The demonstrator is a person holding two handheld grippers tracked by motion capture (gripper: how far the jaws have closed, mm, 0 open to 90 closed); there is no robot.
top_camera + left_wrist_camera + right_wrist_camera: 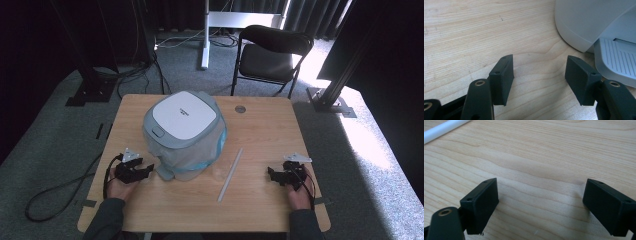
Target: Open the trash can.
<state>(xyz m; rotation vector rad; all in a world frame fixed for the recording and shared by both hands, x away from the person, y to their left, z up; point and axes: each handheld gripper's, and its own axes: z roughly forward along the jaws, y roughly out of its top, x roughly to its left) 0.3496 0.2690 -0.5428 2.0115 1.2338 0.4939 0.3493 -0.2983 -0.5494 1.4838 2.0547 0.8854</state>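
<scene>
Both grippers rest near the table's point(260, 125) near edge, jaws wide, nothing held. Left gripper point(146, 171) sits just beside the grey appliance point(182, 125), left of centre. Right gripper point(272, 174) has bare wood around it; white rod point(230, 174) lies to its left.

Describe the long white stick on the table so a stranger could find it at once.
Start at the light wooden table and find the bulky grey-and-white square-lidded appliance left of centre. Just to its right lies a thin white straight rod, running diagonally toward the front edge. It is the one long, slender thing there; the black right gripper sits farther right.
</scene>
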